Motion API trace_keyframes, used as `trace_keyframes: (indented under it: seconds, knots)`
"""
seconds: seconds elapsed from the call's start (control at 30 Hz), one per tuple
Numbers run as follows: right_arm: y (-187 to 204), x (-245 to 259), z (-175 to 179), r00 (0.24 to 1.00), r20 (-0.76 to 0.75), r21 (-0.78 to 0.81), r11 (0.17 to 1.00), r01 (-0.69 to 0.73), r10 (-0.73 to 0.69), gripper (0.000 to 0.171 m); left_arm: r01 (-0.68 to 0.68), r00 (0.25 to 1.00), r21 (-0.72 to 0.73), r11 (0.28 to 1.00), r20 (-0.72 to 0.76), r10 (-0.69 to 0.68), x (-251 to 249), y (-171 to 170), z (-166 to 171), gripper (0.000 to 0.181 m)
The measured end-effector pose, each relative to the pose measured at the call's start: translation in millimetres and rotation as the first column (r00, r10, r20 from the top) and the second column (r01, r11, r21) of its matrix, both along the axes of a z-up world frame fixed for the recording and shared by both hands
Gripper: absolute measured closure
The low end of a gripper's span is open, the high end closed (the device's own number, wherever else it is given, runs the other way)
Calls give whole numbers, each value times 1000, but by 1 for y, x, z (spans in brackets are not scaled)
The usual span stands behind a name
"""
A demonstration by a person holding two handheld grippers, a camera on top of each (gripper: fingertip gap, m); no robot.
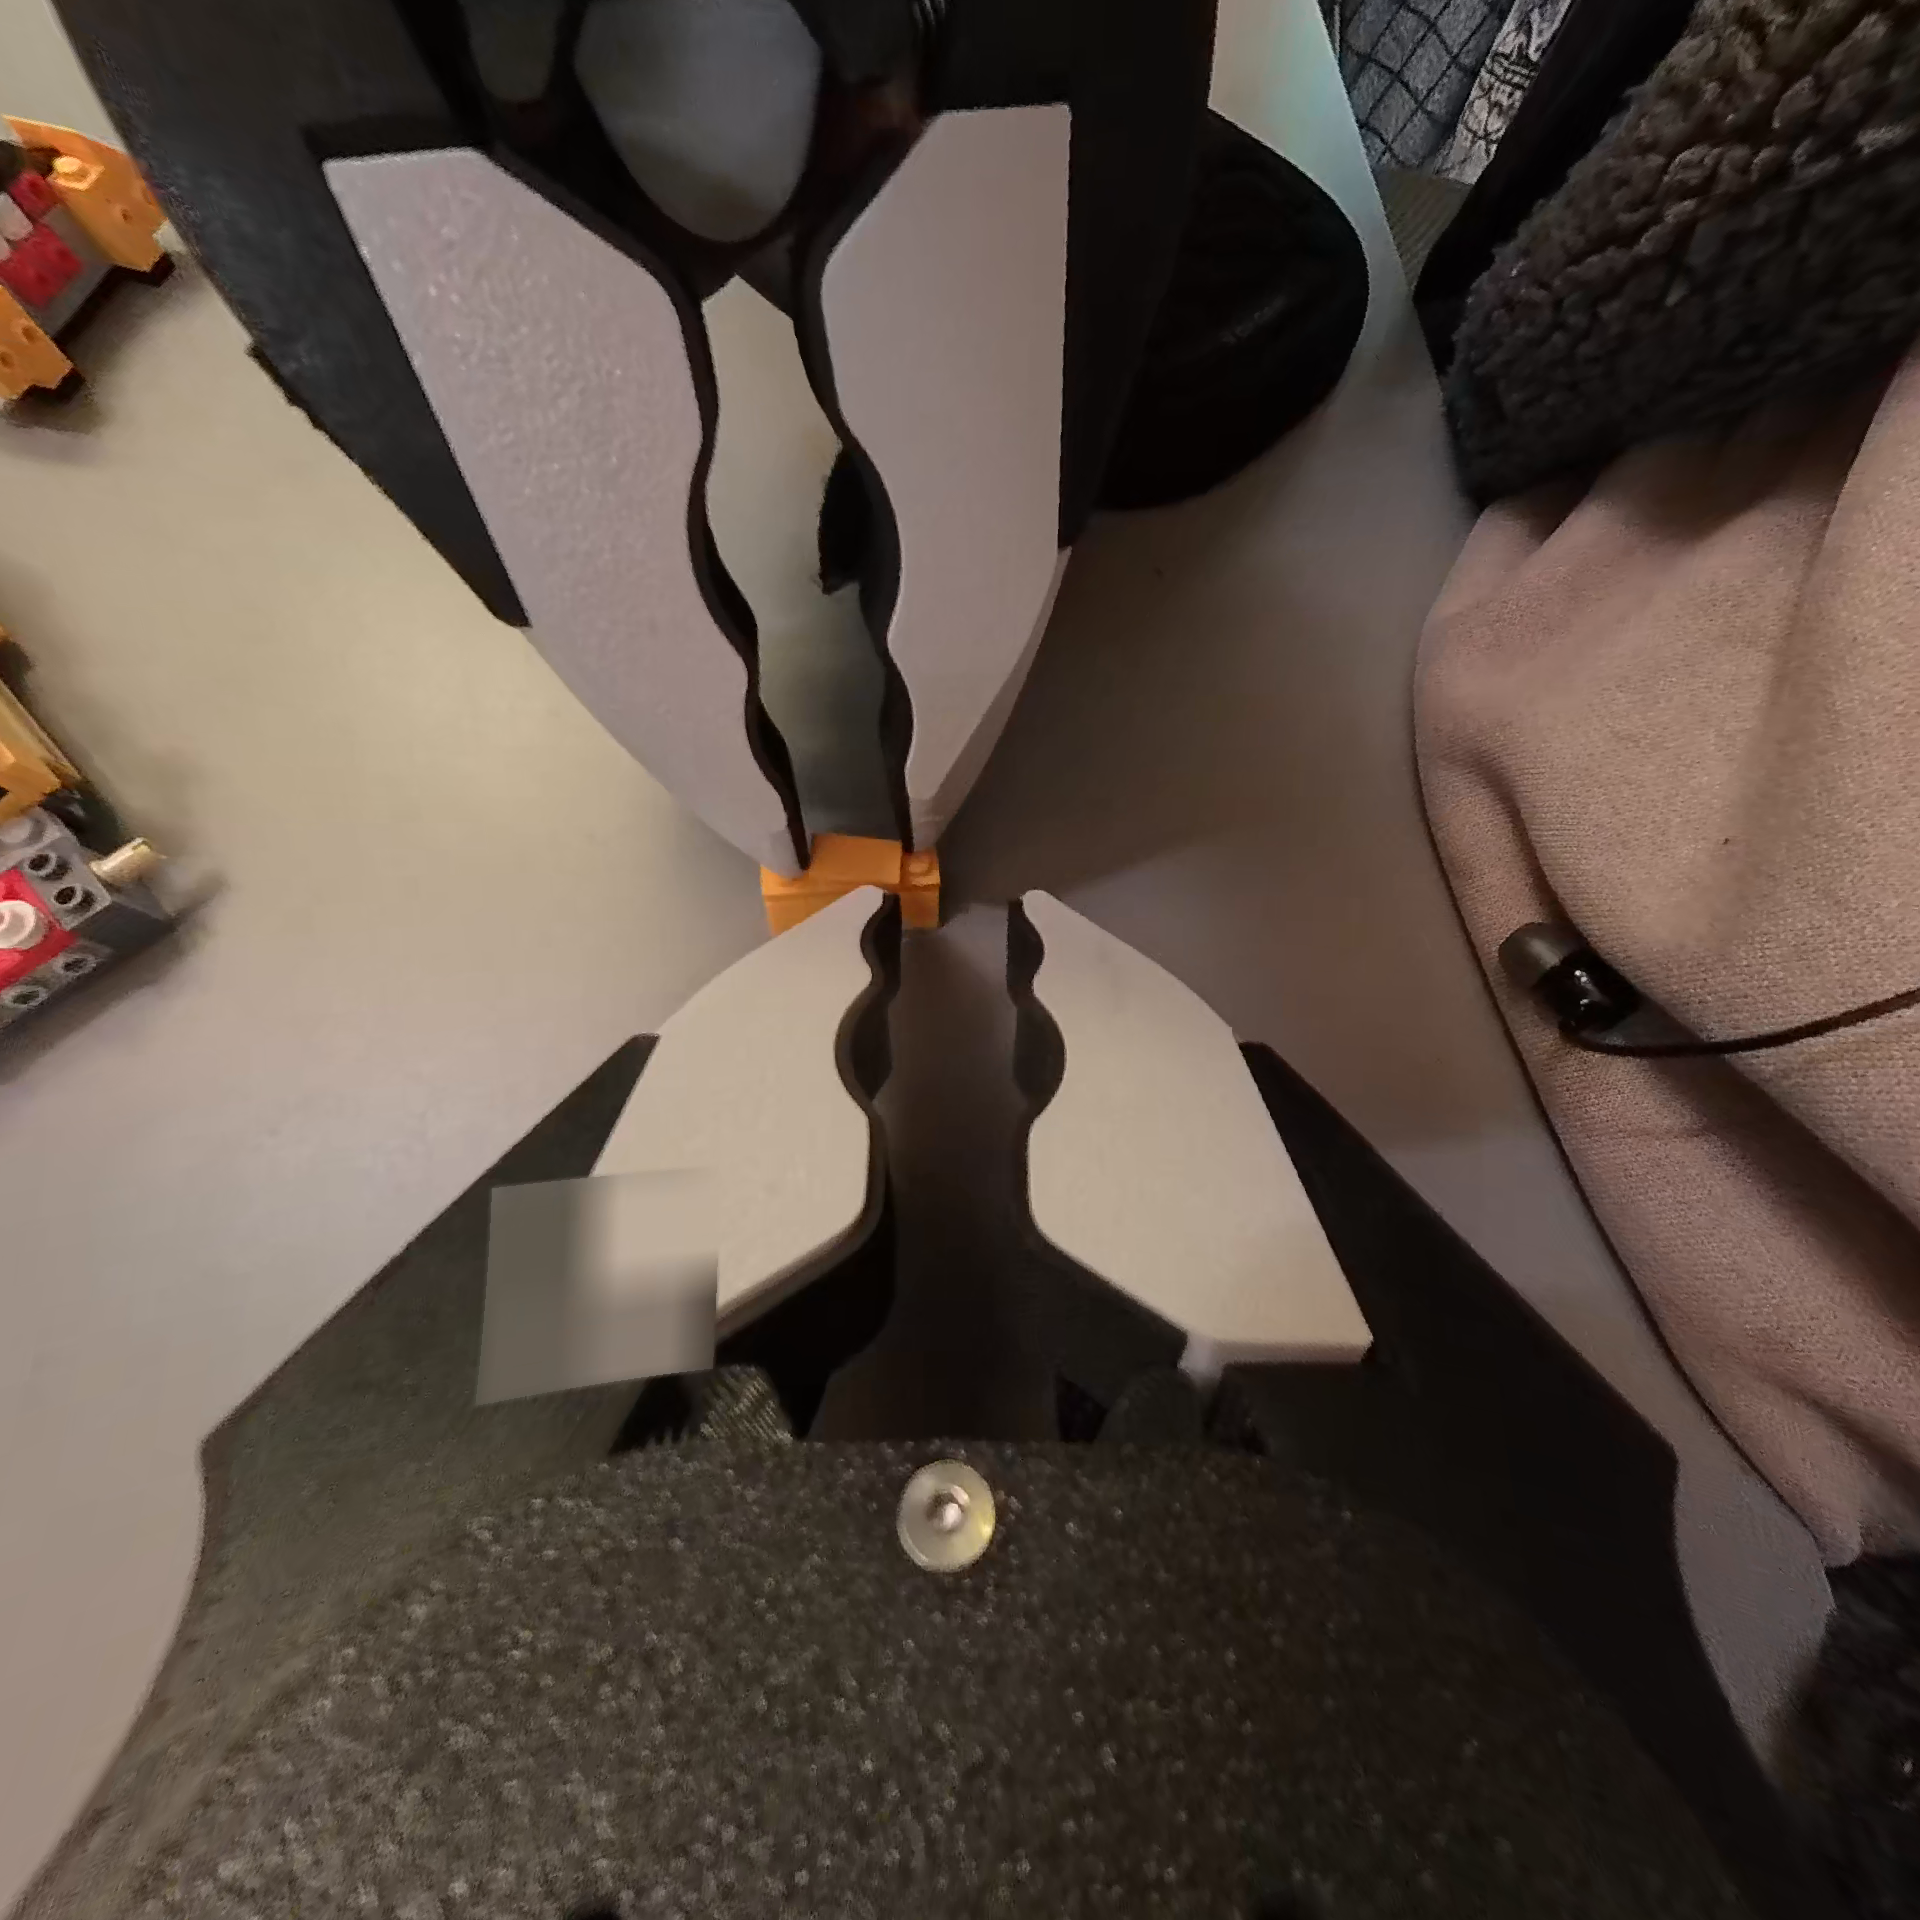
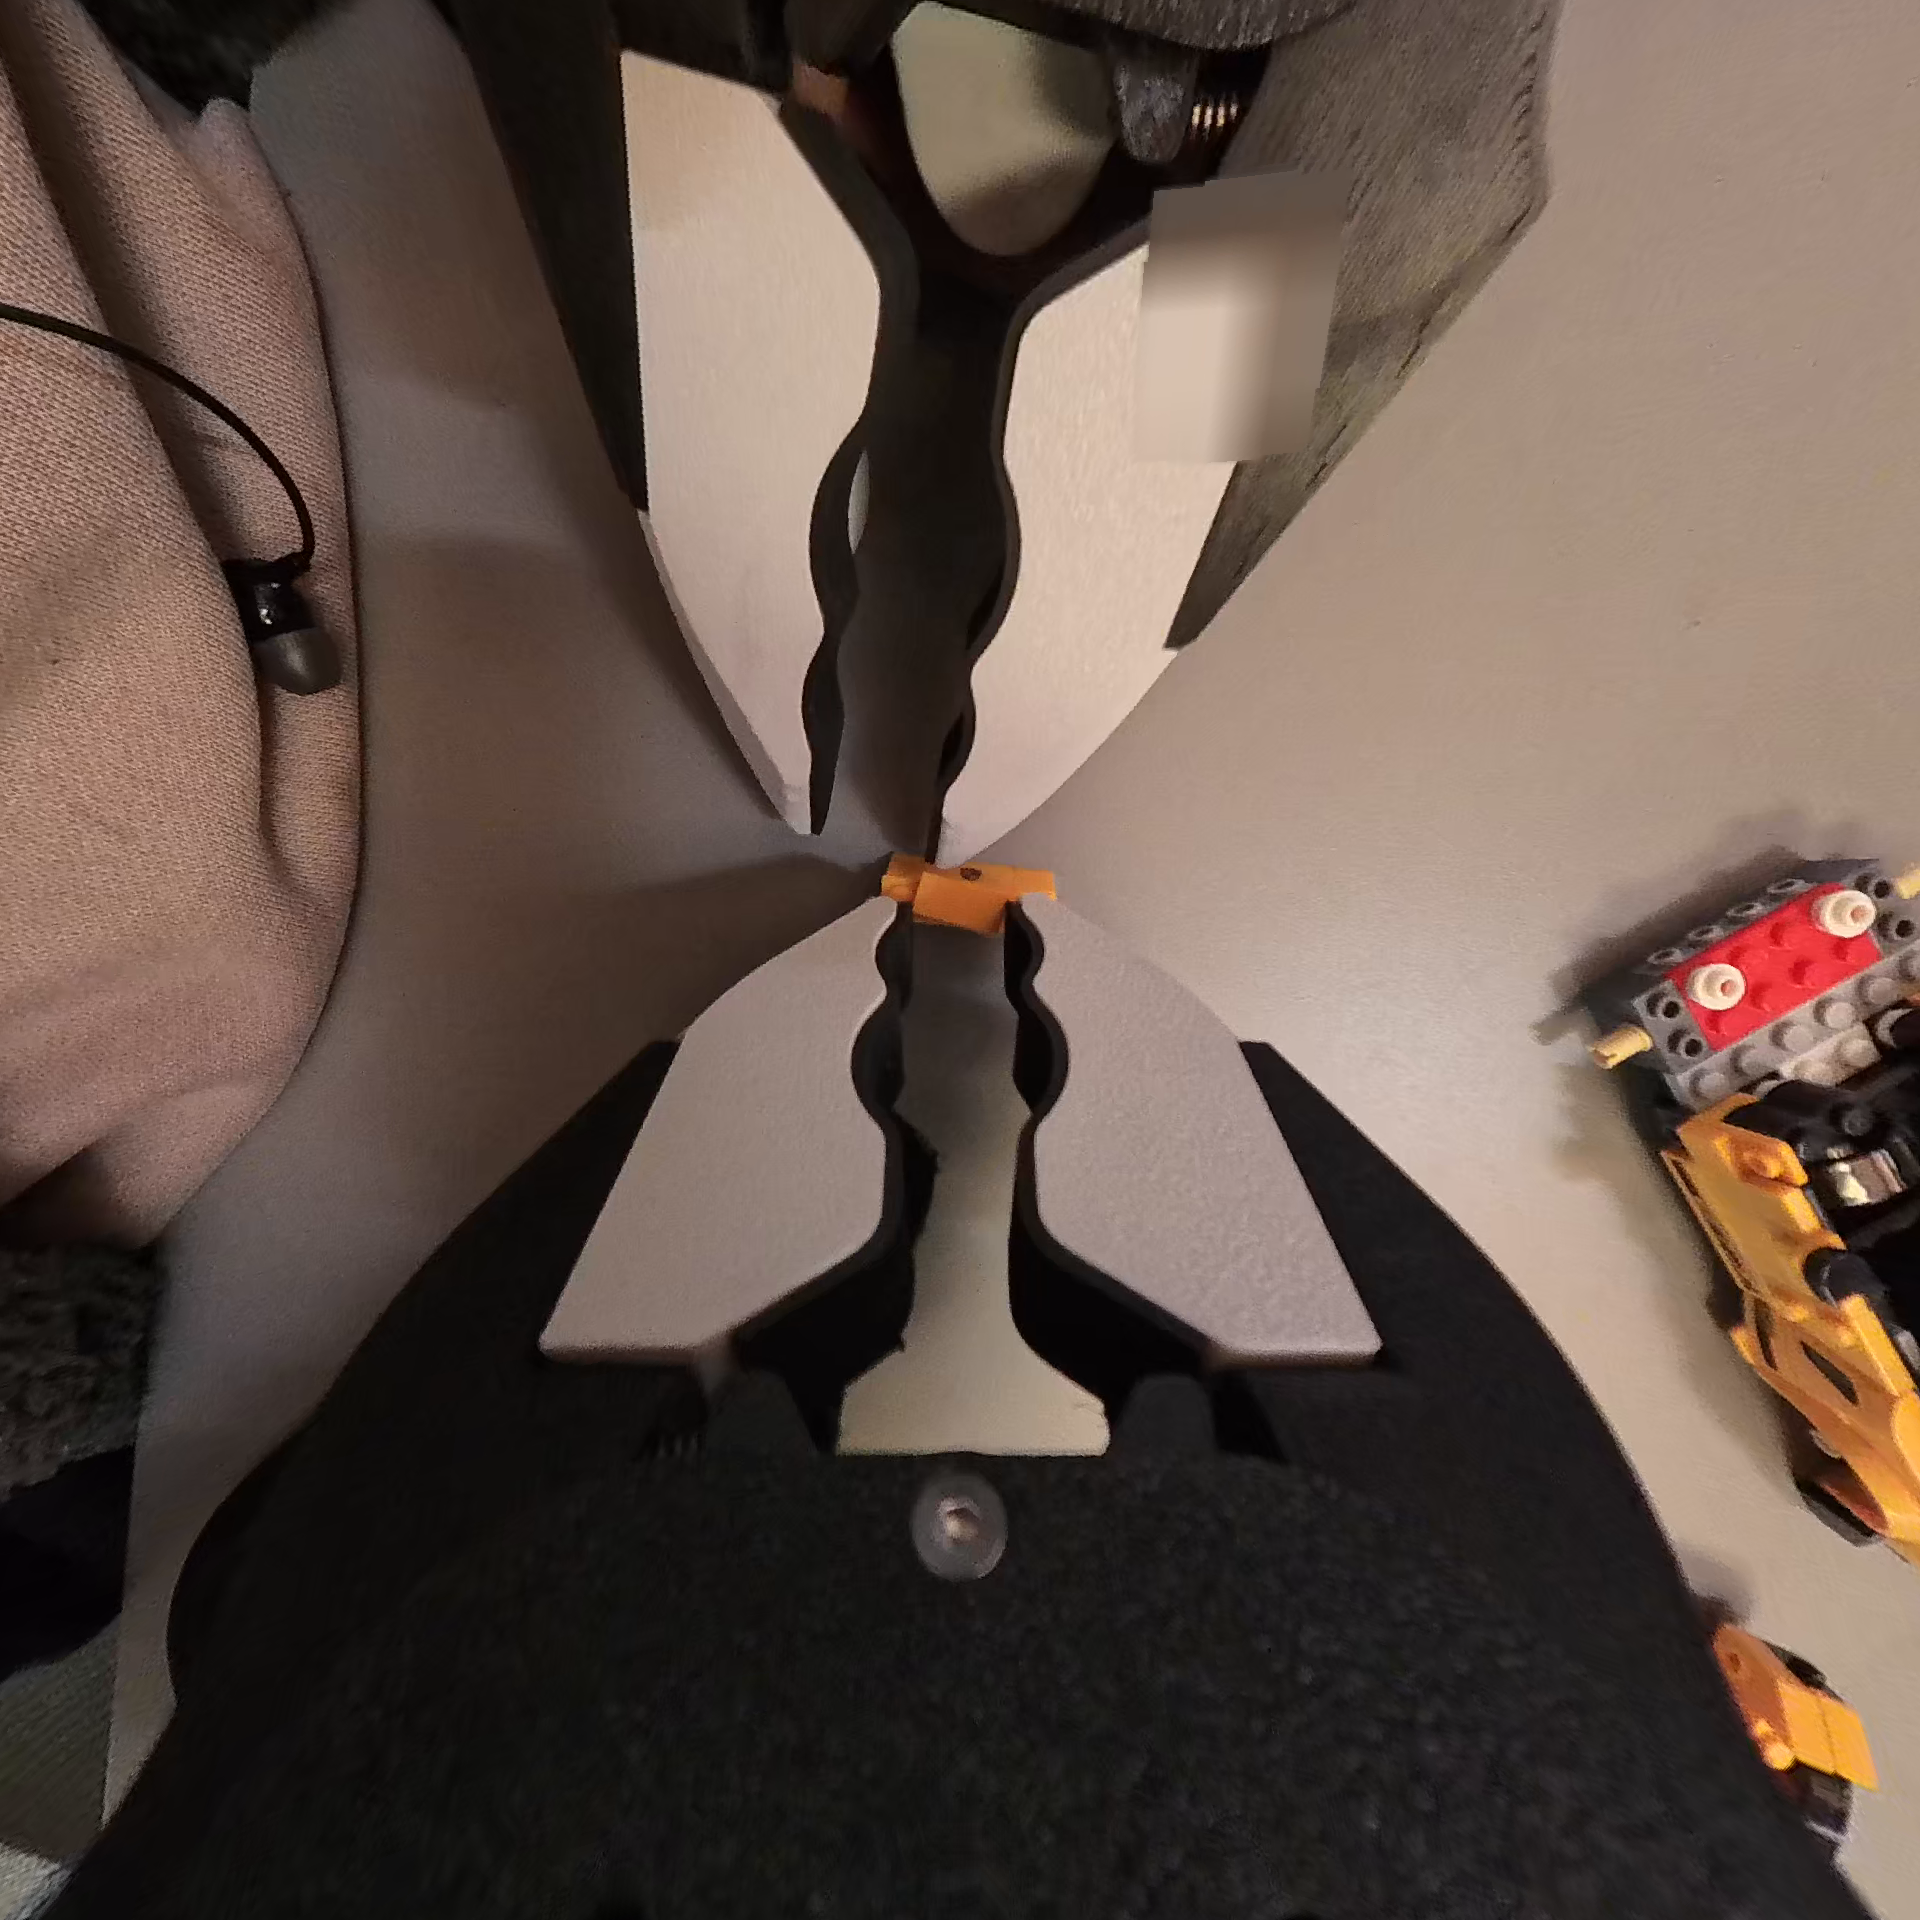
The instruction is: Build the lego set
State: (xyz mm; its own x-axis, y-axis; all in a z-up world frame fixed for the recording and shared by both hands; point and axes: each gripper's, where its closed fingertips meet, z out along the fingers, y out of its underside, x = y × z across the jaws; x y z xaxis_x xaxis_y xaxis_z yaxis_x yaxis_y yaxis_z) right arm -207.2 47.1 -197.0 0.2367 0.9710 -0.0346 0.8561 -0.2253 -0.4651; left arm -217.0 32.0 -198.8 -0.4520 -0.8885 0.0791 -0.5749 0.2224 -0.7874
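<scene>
A small orange lego piece (image 2: 966, 891) hangs above the white table (image 2: 1403, 623) between two grippers that meet tip to tip. My right gripper (image 2: 956, 920) is shut on it, with the piece pinched between its pads. In the left wrist view the same piece (image 1: 847, 883) sits in the right gripper (image 1: 854, 844), which comes down from the top. A smaller orange part (image 1: 922, 891) sticks out on its right. My left gripper (image 1: 951, 912) is open with a clear gap. Its left fingertip (image 1: 881, 940) touches that part. The left gripper also shows from above in the right wrist view (image 2: 881, 829).
A partly built lego vehicle lies on the table: a grey and red block (image 2: 1787, 997), an orange frame (image 2: 1808, 1299) and a loose orange part (image 2: 1787, 1714). It is at the left edge in the left wrist view (image 1: 62, 914). A person's beige garment (image 1: 1662, 831) with an earphone (image 1: 1558, 977) lies close by. My two grippers' fingertips are within a few centimetres of each other.
</scene>
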Motion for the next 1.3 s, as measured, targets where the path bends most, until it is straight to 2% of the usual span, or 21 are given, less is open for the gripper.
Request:
trace_keyframes:
  seconds: [0.57,0.87,1.03,1.3]
  knots:
    - [1,1,0,1000,13,3,1000,-15,15,154,-2,1000,-1,1000,-9,2,1,0,-1,161]
    - [3,4,6,999,-26,6,1000,20,-19,154,-4,1000,-4,1000,-9,4,1,0,-1,161]
    - [4,4,9,979,-131,-60,987,152,-159,154,-7,1000,-3,1000,-7,7,1,0,-1,160]
    - [12,9,6,888,-211,-193,908,372,-409,157,-11,1000,1,1000,-2,11,2,1,0,161]
